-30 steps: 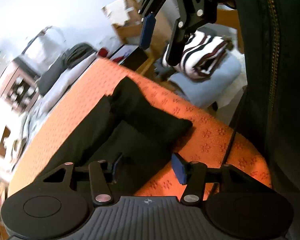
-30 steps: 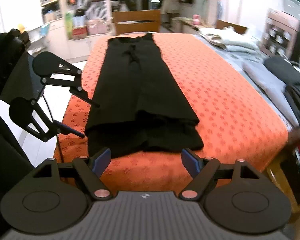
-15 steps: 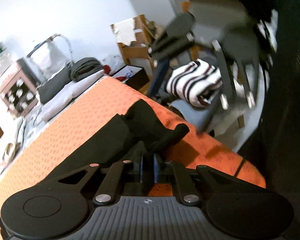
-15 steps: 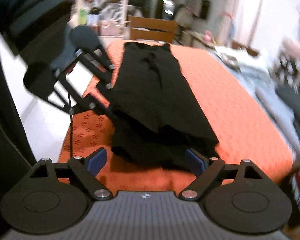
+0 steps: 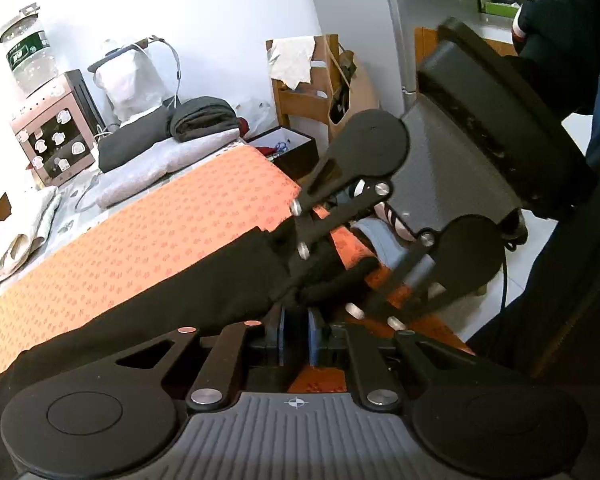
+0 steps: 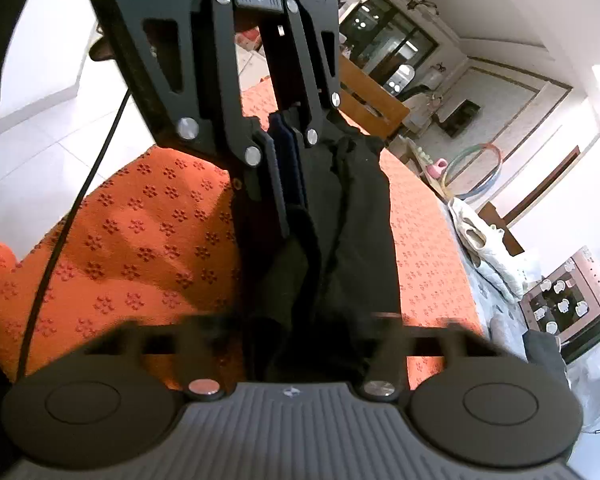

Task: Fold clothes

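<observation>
In my left wrist view, my left gripper (image 5: 295, 334) at the bottom centre now has its blue pads drawn narrow on the near hem of the long black garment (image 5: 172, 280), where a second ago they stood wide and empty over it; the jaws closed and have just eased a little, with cloth between them. The garment runs from there toward the left edge across the orange flower-patterned bedspread (image 5: 160, 220), and my right gripper (image 5: 300, 280) reaches in from the right onto the same hem. In my right wrist view, its own jaws at the bottom are blurred, having just been closing from wide, and black cloth bunches between them; the left gripper hangs upper centre, pinching fabric. I judge both hem corners caught, so the lengthwise fold can begin.
</observation>
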### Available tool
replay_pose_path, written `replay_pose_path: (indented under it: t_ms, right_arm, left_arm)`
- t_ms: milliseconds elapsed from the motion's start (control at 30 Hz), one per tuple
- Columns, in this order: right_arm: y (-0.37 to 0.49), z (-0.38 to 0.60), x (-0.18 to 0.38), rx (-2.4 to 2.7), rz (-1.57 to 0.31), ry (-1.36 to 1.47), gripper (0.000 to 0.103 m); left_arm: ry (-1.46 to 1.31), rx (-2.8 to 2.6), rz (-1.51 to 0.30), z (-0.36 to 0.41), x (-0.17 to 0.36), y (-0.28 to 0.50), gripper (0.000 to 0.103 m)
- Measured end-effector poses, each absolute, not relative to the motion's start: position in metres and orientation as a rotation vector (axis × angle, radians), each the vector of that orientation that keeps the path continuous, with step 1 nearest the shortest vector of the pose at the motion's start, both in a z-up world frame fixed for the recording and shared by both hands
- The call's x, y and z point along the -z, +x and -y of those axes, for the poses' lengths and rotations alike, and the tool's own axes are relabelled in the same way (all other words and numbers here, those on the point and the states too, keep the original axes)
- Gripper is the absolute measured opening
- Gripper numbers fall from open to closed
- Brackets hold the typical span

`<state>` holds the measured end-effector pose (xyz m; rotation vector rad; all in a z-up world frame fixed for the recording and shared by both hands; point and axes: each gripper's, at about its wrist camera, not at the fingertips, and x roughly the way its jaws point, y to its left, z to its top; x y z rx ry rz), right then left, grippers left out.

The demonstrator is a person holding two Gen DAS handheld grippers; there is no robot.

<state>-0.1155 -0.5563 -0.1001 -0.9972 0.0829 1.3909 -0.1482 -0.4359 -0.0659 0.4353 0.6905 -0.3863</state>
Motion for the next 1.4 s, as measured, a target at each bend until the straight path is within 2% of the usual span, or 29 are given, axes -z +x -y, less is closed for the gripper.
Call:
replay_pose_path:
  t_ms: [67, 100, 133, 367, 433, 467, 500, 567, 633, 700, 733, 767, 800, 1133, 1400]
  right_arm:
    - [-0.113, 0.553, 0.098, -1.403, -0.098, -0.99, 0.016]
    - [-0.111, 0.552, 0.096, -1.409, -0.11, -0.979, 0.016]
    - [-0.109, 0.552, 0.094, -1.414, -0.122, -0.967, 0.016]
    - [-0.092, 0.552, 0.083, -1.445, -0.204, -0.88, 0.015]
    - [-0.088, 0.552, 0.082, -1.446, -0.225, -0.852, 0.015]
    - [-0.086, 0.553, 0.081, -1.446, -0.235, -0.841, 0.015]
    - [-0.085, 0.553, 0.081, -1.441, -0.238, -0.832, 0.015]
    - [-0.081, 0.555, 0.081, -1.422, -0.232, -0.82, 0.018]
    - [-0.078, 0.557, 0.08, -1.403, -0.227, -0.808, 0.028]
    - [-0.071, 0.559, 0.079, -1.36, -0.205, -0.789, 0.059]
    - [-0.069, 0.561, 0.079, -1.352, -0.197, -0.787, 0.064]
    - [-0.066, 0.564, 0.08, -1.356, -0.194, -0.788, 0.079]
    - [-0.064, 0.567, 0.08, -1.359, -0.192, -0.79, 0.086]
    - [-0.055, 0.581, 0.105, -1.345, -0.178, -0.879, 0.083]
    - [-0.052, 0.583, 0.115, -1.361, -0.077, -0.999, 0.08]
  left_arm:
    - [0.434, 0.401, -0.686, 0.437, 0.064, -0.151, 0.031]
    - [0.442, 0.409, -0.683, 0.438, 0.064, -0.153, 0.045]
    - [0.458, 0.416, -0.673, 0.44, 0.063, -0.156, 0.052]
    - [0.615, 0.419, -0.649, 0.456, 0.084, -0.154, 0.056]
    - [0.671, 0.392, -0.631, 0.459, 0.092, -0.149, 0.053]
    - [0.69, 0.383, -0.623, 0.459, 0.095, -0.147, 0.045]
    - [0.699, 0.375, -0.617, 0.459, 0.096, -0.145, 0.027]
    - [0.712, 0.362, -0.607, 0.458, 0.098, -0.143, 0.023]
    - [0.697, 0.361, -0.604, 0.459, 0.096, -0.144, 0.02]
    - [0.677, 0.34, -0.599, 0.459, 0.094, -0.145, 0.016]
    - [0.663, 0.322, -0.598, 0.458, 0.092, -0.146, 0.016]
    - [0.638, 0.303, -0.598, 0.455, 0.09, -0.145, 0.016]
    - [0.611, 0.286, -0.6, 0.452, 0.086, -0.144, 0.016]
    - [0.474, 0.2, -0.58, 0.444, 0.063, -0.139, 0.016]
    - [0.464, 0.178, -0.568, 0.443, 0.061, -0.146, 0.016]
